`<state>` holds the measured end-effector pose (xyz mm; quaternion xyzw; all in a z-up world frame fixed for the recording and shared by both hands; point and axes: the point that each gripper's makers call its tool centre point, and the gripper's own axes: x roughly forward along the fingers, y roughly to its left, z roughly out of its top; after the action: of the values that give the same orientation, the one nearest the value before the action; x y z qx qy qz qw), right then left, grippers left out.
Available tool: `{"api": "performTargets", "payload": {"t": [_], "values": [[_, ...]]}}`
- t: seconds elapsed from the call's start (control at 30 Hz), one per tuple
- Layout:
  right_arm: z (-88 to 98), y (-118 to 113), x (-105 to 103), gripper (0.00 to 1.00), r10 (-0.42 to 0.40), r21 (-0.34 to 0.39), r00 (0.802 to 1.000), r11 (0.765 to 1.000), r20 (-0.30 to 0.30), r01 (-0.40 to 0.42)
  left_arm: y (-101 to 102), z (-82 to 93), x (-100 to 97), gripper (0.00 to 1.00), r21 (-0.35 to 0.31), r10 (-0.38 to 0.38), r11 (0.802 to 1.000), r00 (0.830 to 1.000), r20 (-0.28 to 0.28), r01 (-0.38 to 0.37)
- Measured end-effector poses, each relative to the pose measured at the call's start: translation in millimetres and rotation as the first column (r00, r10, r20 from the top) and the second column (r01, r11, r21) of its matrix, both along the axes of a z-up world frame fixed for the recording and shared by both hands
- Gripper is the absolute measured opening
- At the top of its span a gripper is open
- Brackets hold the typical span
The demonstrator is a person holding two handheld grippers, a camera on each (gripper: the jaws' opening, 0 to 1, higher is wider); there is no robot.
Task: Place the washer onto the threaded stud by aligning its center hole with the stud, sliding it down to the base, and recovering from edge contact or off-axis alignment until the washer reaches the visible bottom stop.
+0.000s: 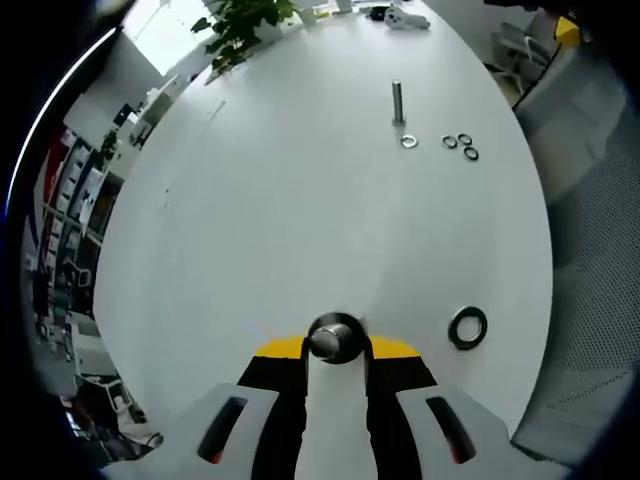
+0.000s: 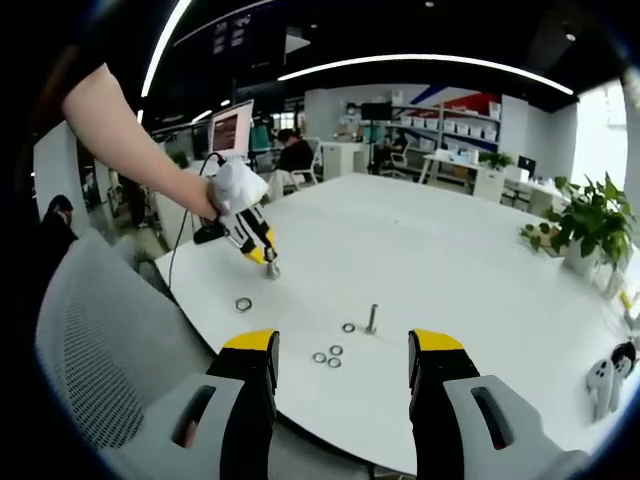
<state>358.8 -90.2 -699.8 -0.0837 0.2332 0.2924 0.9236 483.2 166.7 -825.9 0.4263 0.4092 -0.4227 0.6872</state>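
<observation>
On the white table (image 1: 300,220) my left gripper (image 1: 337,350) stands shut on a short metal stud (image 1: 335,340) with a dark ring around it, pinched between the yellow tips. A black washer (image 1: 467,327) lies to its right. Farther off a second threaded stud (image 1: 398,103) stands upright with a washer (image 1: 409,141) beside its base and three washers (image 1: 462,145) nearby. In the right gripper view a person's hand holds the left gripper (image 2: 268,258) tip-down on the table. My right gripper (image 2: 343,365) hovers open before the upright stud (image 2: 372,318) and the loose washers (image 2: 330,356).
A grey mesh chair (image 2: 100,340) stands at the table's near edge, on the left. A potted plant (image 2: 590,225) and a white headset (image 2: 605,385) sit at the right. Desks, monitors and seated people fill the room behind.
</observation>
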Motion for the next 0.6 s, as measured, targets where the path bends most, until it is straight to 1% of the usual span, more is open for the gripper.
{"api": "performTargets", "payload": {"t": [0.1, 0.13, 0.2, 0.23, 0.37, 0.5, 0.6], "values": [[-0.1, -0.6, 0.1, 0.54, -0.004, 0.000, 1.000, 1.000, -0.001, 0.004, 0.9, -5.4, 2.8, 0.19, -0.002, 0.010, 1.000, 1.000, -0.008, -0.010], [-0.3, -0.7, 0.1, 0.54, -0.004, -0.001, 1.000, 1.000, -0.002, 0.004, -1.2, -4.4, 4.8, 0.19, -0.026, 0.029, 0.999, 1.000, -0.010, -0.029], [-0.8, -0.8, 0.1, 0.54, -0.004, -0.003, 1.000, 1.000, -0.003, 0.004, -0.8, -4.8, 8.7, 0.19, -0.033, 0.046, 0.998, 0.999, -0.016, -0.047], [-0.9, -0.9, 0.1, 0.54, -0.005, -0.004, 1.000, 1.000, -0.003, 0.005, 0.0, -6.8, 8.5, 0.19, -0.026, 0.049, 0.998, 0.998, -0.025, -0.049], [-1.8, -0.8, -0.1, 0.54, -0.003, -0.008, 1.000, 1.000, -0.006, 0.003, -2.1, -8.1, 7.0, 0.19, -0.019, 0.026, 0.999, 0.999, -0.031, -0.027], [-2.5, -0.3, -0.3, 0.54, 0.001, -0.010, 1.000, 1.000, -0.009, -0.001, -2.0, -11.6, 6.0, 0.19, -0.028, 0.053, 0.998, 0.997, -0.057, -0.055], [-2.2, -0.7, 0.0, 0.54, -0.002, -0.010, 1.000, 1.000, -0.007, 0.002, -2.7, -10.2, 2.8, 0.19, -0.029, 0.051, 0.998, 0.997, -0.063, -0.053]]}}
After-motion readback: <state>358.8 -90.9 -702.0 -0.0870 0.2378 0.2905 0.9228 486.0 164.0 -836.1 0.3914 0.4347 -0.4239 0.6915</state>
